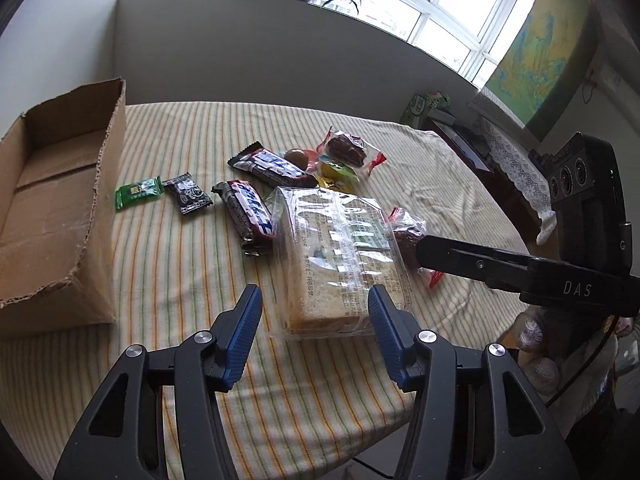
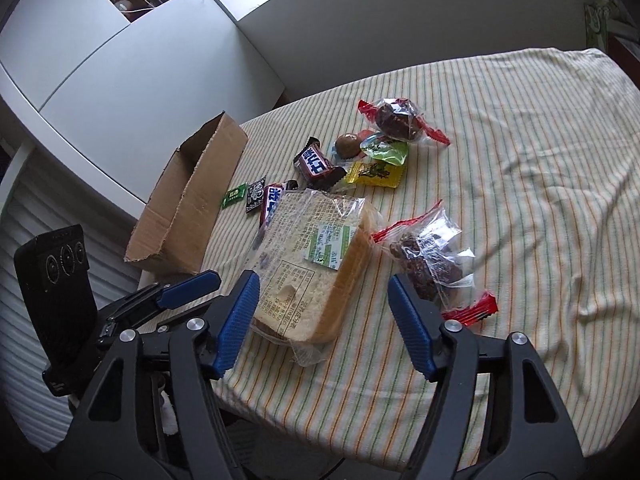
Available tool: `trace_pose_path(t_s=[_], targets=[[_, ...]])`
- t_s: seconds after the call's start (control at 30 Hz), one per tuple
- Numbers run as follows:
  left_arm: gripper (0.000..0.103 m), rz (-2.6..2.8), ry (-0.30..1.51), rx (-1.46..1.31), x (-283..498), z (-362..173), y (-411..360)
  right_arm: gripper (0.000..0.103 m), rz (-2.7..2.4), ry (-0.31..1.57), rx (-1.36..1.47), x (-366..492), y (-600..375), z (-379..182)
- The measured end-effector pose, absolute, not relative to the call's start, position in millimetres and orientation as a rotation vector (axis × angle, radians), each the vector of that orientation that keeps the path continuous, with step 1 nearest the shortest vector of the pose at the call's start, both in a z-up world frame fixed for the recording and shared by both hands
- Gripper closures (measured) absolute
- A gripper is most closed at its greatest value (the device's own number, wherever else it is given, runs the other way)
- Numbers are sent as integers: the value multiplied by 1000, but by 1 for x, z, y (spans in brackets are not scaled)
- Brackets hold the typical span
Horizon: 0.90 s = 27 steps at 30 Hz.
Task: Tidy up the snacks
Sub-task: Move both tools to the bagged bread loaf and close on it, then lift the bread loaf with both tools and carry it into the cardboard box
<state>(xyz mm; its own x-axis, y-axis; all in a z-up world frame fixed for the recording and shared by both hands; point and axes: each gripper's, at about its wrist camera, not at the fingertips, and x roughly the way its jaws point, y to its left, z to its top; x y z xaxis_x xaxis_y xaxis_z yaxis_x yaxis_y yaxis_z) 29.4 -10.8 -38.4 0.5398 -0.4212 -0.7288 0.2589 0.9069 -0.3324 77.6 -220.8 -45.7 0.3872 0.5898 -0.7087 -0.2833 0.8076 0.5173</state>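
Observation:
A clear-wrapped pack of sliced bread (image 1: 340,256) (image 2: 312,264) lies on the striped cloth. My left gripper (image 1: 314,294) is open, and the near end of the bread shows between its blue pads. My right gripper (image 2: 323,280) is open too, with the bread's corner by its left pad and a bag of red dates (image 2: 424,256) by its right pad. Behind the bread lie two chocolate bars (image 1: 250,214) (image 1: 272,168), a green sweet (image 1: 138,192), a black sweet (image 1: 188,194), a yellow packet (image 2: 374,174) and a second date bag (image 2: 396,120). An open cardboard box (image 1: 108,184) (image 2: 204,208) stands at the left.
The cloth-covered table (image 2: 520,160) ends just below both grippers. In the left wrist view the right gripper's finger (image 1: 448,254) reaches in from the right, with a gloved hand (image 1: 536,344) under it. A low cabinet (image 1: 472,144) with a lace cover stands beyond the table's right side.

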Motion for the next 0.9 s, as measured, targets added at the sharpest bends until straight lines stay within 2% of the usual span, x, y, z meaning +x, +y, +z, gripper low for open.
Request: trace_pose_path(t_s=[0.17, 0.27, 0.9], targets=[[55, -426, 955, -218, 37, -45, -11, 43, 600, 1097, 399, 91, -217, -60], [55, -438, 983, -234, 43, -49, -11, 52, 627, 1127, 411, 95, -212, -67], [55, -487, 1008, -201, 47, -52, -22, 56, 636, 1154, 383, 103, -202, -72]])
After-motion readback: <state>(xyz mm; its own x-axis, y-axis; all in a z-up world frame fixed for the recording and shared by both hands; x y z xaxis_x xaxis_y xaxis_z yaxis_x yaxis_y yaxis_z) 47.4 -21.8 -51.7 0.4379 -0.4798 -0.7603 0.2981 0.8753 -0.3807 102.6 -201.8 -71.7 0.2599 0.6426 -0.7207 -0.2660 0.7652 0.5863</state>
